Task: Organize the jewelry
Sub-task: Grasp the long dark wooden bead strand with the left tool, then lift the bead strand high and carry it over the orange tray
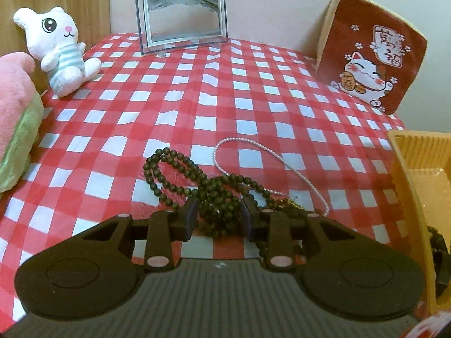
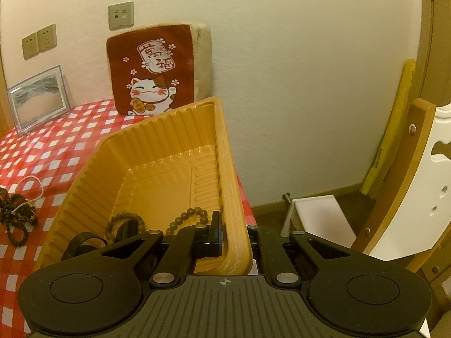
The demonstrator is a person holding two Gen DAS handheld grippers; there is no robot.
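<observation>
A dark green bead necklace (image 1: 197, 180) lies in a heap on the red-and-white checked cloth, tangled with a thin white pearl strand (image 1: 253, 152). My left gripper (image 1: 218, 217) is open, its fingers either side of the heap's near part. The heap also shows in the right wrist view (image 2: 17, 214). My right gripper (image 2: 234, 239) is shut on the near right wall of the yellow plastic tray (image 2: 157, 152), which is tilted up. Brown bead bracelets (image 2: 186, 219) and a dark ring-shaped piece (image 2: 81, 242) lie inside the tray.
A white plush cat (image 1: 59, 48), a pink and green plush (image 1: 14, 118), a sand picture frame (image 1: 181, 14) and a red lucky-cat cushion (image 1: 372, 53) stand around the table's back and sides. A wooden chair (image 2: 408, 186) stands to the right of the table.
</observation>
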